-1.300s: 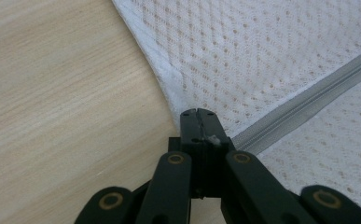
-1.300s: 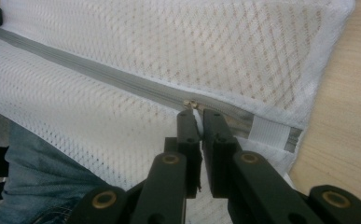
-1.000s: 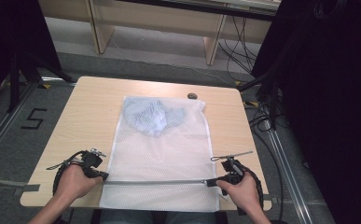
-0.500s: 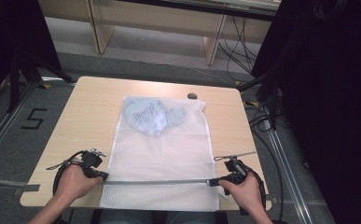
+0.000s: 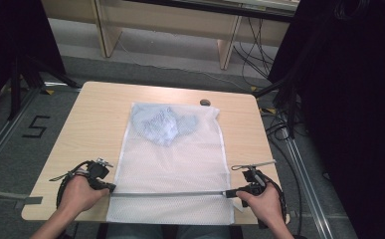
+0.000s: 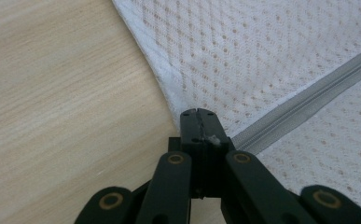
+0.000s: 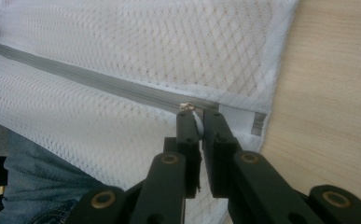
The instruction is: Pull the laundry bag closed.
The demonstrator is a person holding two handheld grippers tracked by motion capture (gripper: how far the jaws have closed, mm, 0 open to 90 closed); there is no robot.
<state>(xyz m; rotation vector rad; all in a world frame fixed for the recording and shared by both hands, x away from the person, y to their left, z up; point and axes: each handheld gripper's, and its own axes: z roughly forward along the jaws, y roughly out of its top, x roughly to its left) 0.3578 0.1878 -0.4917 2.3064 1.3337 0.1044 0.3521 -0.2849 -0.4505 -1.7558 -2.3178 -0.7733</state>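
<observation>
**Mesh bag held at both ends of its zip**

High view: a small dark object (image 5: 205, 102) is seen on the bench (image 5: 95, 119) just beyond the far right corner of the white mesh bag (image 5: 175, 164). Nothing is seen lying between the bag and either hand. The bag is spread flat near the bench's front edge, with pale blue cloth (image 5: 162, 124) bunched inside its far end and a grey zip (image 5: 170, 194) running across its near end. The left gripper (image 5: 111, 187) is set at the zip's left end, the right gripper (image 5: 228, 193) at its right end. Grey floor, cables and dark drapes are seen around the bench.

Left gripper view: the jaws are closed on the bag's edge where the zip (image 6: 304, 107) begins; pale wood grain lies to the left of the bag.

Right gripper view: the jaws are pinched on the zip pull (image 7: 187, 108) at the bag's right end; blue jeans (image 7: 33, 186) are seen beneath the bag's overhang.
</observation>
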